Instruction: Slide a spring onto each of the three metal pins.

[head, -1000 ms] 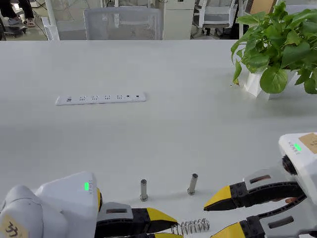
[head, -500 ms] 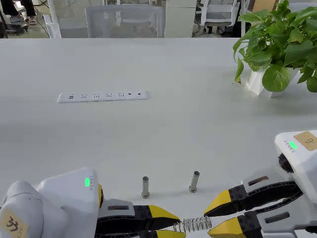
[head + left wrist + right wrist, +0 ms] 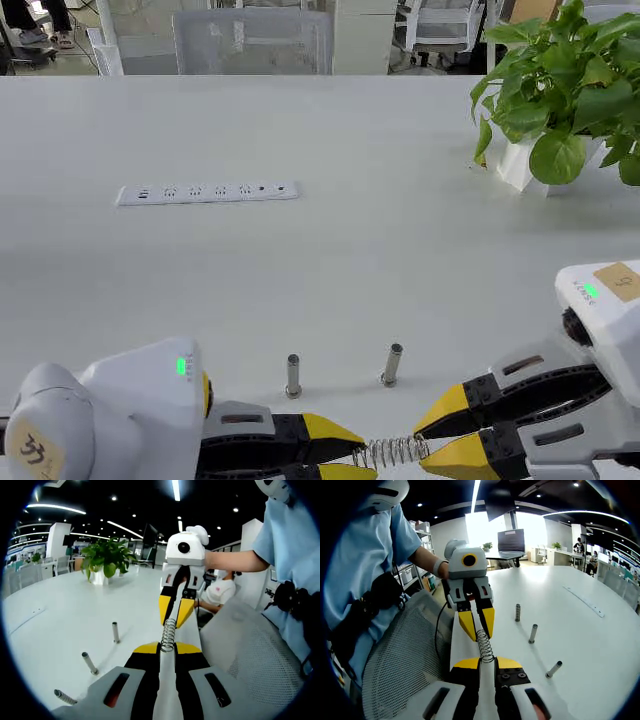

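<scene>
A small coil spring (image 3: 393, 452) hangs level between my two grippers near the table's front edge. My left gripper (image 3: 352, 458) is shut on its left end, and my right gripper (image 3: 432, 442) is shut on its right end. The left gripper view shows the spring (image 3: 168, 635) running from my left gripper (image 3: 167, 648) to the right gripper's yellow tips. Two bare metal pins (image 3: 293, 375) (image 3: 392, 364) stand just beyond the spring. In the right gripper view a third pin (image 3: 517, 612) wears a spring, beside the bare pins (image 3: 533, 633) (image 3: 553, 669).
A white power strip (image 3: 207, 192) lies mid-table to the left. A potted plant (image 3: 560, 90) stands at the far right. A mesh chair (image 3: 400, 665) and the person's blue sleeve (image 3: 375, 545) are behind the grippers.
My right gripper's jaws have come together on the spring's free end. The spring, held by my left gripper, has risen slightly and moved toward the right gripper.
</scene>
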`<move>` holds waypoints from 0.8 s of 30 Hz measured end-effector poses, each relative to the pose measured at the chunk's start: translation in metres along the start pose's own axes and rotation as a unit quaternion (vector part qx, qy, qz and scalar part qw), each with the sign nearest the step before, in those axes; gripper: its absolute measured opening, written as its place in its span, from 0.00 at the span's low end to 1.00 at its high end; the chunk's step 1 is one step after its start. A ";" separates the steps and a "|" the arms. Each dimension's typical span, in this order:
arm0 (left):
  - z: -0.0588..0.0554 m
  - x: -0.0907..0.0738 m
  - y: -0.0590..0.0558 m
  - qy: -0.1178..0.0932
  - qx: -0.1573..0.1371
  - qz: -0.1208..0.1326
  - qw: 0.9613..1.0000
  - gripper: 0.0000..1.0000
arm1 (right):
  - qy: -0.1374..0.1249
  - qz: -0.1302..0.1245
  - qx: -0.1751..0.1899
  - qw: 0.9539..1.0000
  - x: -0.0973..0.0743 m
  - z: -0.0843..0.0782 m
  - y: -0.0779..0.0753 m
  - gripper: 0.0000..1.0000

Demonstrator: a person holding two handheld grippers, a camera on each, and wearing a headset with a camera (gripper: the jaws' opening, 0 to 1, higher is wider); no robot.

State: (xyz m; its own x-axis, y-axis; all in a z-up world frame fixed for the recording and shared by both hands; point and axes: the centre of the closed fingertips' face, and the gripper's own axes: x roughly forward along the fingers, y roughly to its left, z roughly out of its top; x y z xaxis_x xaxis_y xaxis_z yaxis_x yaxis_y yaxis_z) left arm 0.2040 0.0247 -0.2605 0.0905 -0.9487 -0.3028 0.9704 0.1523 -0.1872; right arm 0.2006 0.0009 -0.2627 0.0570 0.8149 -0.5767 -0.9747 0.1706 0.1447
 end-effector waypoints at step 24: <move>-0.009 0.003 -0.001 0.014 0.000 0.002 1.000 0.07 | -0.002 0.009 0.004 1.000 0.001 0.020 0.007 0.00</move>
State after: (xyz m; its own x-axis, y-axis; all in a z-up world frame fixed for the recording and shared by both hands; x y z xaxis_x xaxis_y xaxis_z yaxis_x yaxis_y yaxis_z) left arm 0.2017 0.0240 -0.2697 0.0872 -0.9400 -0.3299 0.9703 0.1551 -0.1856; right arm 0.1984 0.0137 -0.2467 0.0401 0.8204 -0.5703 -0.9736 0.1604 0.1623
